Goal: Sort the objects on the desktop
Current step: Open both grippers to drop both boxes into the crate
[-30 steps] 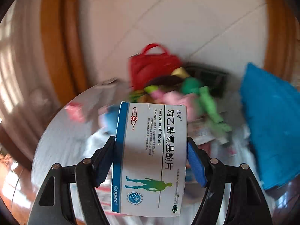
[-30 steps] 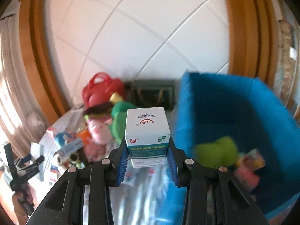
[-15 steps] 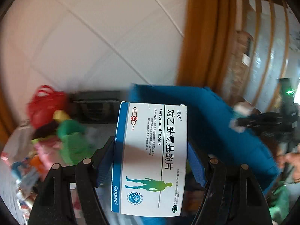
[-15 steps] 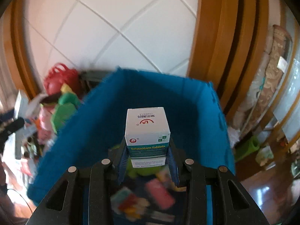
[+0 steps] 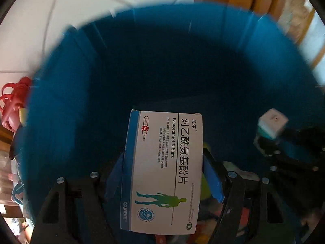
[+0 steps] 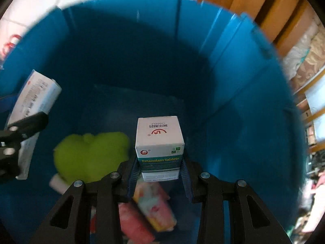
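Two medicine boxes hang over the blue bin [image 5: 85, 93], one in each tool. In the left wrist view the red bag [image 5: 14, 101] shows at the left edge, outside the bin wall. At lower centre the left gripper [image 5: 162, 174] has its jaws set fairly wide, clamped on the long edges of the Paracetamol box [image 5: 162, 172], which stands on end so it can fall in lengthwise. At right in that view, blurred, is the right gripper [image 5: 270, 140]. In the right wrist view a green plush toy [image 6: 91, 156] lies lower left on the bin floor, with pink packets [image 6: 150, 207] below centre. At centre the Estazolam box [image 6: 159, 144] sits upright in narrow jaws, seemingly ready for release.
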Demonstrator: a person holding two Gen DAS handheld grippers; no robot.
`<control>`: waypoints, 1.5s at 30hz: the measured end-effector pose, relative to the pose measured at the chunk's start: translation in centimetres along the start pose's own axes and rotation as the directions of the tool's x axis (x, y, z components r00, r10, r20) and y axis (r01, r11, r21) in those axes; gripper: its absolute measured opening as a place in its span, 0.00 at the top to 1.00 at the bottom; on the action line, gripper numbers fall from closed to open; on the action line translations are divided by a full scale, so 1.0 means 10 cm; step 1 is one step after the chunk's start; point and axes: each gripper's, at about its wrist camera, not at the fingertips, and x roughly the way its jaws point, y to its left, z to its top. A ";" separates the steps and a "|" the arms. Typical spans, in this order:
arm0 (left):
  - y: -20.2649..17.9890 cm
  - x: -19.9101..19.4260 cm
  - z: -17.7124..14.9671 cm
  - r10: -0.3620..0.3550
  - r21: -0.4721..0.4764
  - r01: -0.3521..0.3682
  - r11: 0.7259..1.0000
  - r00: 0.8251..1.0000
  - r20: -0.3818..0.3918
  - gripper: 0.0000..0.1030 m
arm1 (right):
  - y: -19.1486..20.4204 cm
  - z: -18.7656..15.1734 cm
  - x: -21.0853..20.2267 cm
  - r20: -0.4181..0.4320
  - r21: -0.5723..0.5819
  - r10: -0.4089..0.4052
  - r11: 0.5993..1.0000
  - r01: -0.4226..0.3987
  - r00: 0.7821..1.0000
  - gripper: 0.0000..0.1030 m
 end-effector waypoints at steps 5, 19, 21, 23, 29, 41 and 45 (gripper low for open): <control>-0.06 0.62 0.03 0.090 0.089 -0.081 0.993 0.990 -0.104 0.30 | 0.16 0.13 0.59 -0.126 -0.036 -0.015 0.999 0.010 0.992 0.64; -0.11 0.64 -0.04 0.077 0.116 -0.063 0.991 0.989 -0.126 0.30 | 0.58 -0.03 0.93 -0.221 -0.135 -0.090 0.989 0.061 0.971 0.64; -0.12 0.62 -0.04 0.075 0.118 -0.061 0.991 0.990 -0.117 0.30 | 0.57 -0.02 0.88 -0.206 -0.124 -0.082 0.991 0.057 0.975 0.64; -0.12 0.57 -0.04 0.062 0.112 -0.051 0.992 0.993 -0.097 0.30 | 0.57 -0.03 0.84 -0.200 -0.116 -0.079 0.992 0.057 0.977 0.58; -0.07 0.51 -0.03 0.066 0.082 -0.060 0.995 0.995 -0.076 0.29 | 0.61 -0.08 0.88 -0.239 -0.126 -0.069 0.991 0.040 0.969 0.24; -0.06 0.69 -0.02 0.105 0.145 -0.082 0.986 0.983 -0.153 0.29 | 0.46 0.12 1.18 -0.327 -0.156 -0.052 0.988 0.000 0.944 0.00; -0.05 0.70 -0.01 0.096 0.141 -0.074 0.987 0.984 -0.153 0.29 | 0.44 0.11 1.18 -0.333 -0.152 -0.051 0.988 0.000 0.941 0.00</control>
